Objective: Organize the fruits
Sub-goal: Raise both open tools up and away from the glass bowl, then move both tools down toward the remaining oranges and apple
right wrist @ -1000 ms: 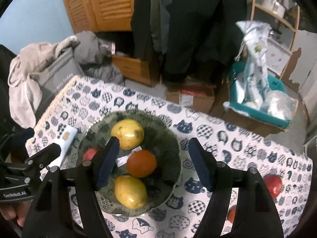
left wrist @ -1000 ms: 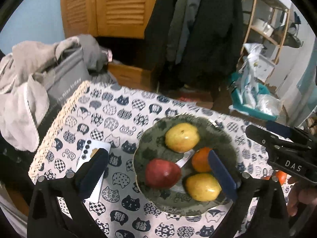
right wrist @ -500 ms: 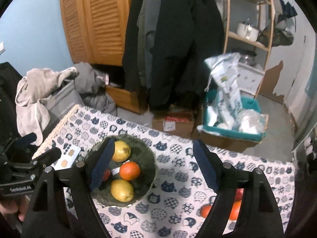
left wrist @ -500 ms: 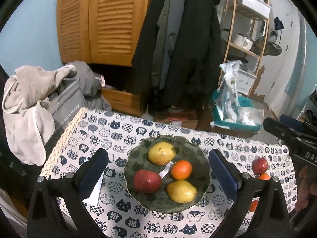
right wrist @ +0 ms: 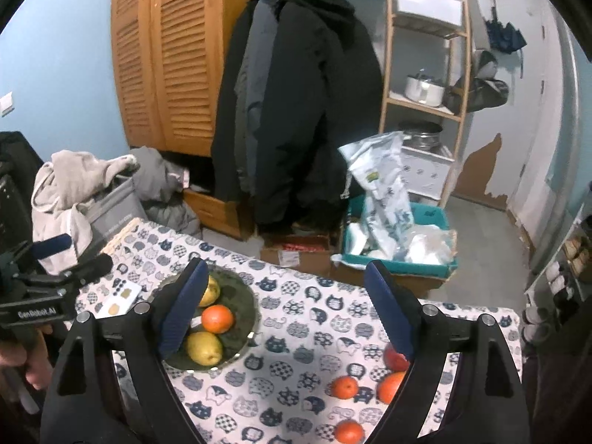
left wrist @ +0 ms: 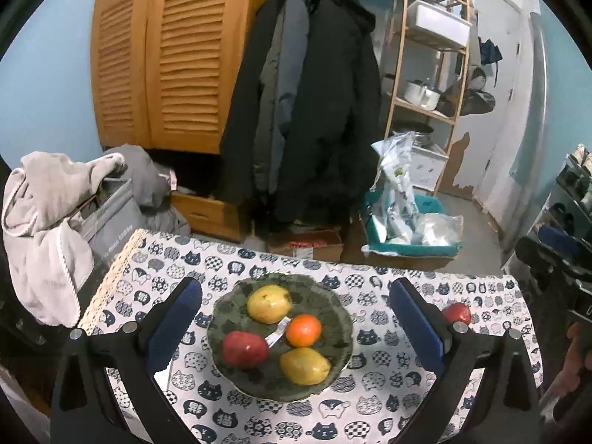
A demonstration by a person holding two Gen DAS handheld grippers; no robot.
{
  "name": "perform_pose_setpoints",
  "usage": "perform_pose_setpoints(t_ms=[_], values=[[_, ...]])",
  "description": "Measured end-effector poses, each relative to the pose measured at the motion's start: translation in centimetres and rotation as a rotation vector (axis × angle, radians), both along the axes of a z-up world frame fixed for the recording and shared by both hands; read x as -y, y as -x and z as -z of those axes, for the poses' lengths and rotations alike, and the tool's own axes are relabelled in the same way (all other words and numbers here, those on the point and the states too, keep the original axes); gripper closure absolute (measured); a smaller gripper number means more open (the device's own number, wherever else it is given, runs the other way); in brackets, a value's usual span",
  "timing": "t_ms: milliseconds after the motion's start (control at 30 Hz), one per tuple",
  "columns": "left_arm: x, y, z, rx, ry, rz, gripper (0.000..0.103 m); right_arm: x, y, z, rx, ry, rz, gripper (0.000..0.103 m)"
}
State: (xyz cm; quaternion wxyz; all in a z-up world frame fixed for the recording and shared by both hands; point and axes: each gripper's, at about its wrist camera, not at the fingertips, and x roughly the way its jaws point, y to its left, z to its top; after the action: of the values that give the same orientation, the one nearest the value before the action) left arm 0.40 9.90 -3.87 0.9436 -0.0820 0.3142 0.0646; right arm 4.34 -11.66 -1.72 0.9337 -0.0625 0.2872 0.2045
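Counter point(left wrist: 370, 418), covered with a cat-print cloth, carrying all the fruit. Left gripper point(left wrist: 296, 318), held above the counter with both blue-padded fingers spread wide and nothing between them; right gripper point(right wrist: 285, 307), likewise released and empty, also visible at the right edge of the left wrist view. Dark green scalloped bowl point(left wrist: 333, 381) on the left part of the counter, containing four fruits: a yellow pear point(left wrist: 269, 303) at the far side, a second yellow pear point(left wrist: 304, 366) at the near side, a red apple point(left wrist: 244, 348) to the left, and an orange point(left wrist: 303, 330) to the right. A small white label point(left wrist: 278, 332) lies among them. Loose fruit on the right part of the counter, well apart from the bowl: a second red apple point(right wrist: 395, 359), partly hidden behind the right finger, and three oranges point(right wrist: 344, 387) grouped near it. A white card point(right wrist: 120, 301) lies left of the bowl.
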Motion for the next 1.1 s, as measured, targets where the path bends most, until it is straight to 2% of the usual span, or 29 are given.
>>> perform_pose_setpoints(t_ms=[333,1100], values=[[4.0,-0.6,-0.5,0.001,-0.003,0.075,0.001,5.2,2.1,-0.7,0.059,0.011,0.085,0.016],[12.4,-3.0,0.7,-0.058,-0.053,0.222,0.001,13.2,1.9,1.3,0.009,-0.009,0.238,0.016]])
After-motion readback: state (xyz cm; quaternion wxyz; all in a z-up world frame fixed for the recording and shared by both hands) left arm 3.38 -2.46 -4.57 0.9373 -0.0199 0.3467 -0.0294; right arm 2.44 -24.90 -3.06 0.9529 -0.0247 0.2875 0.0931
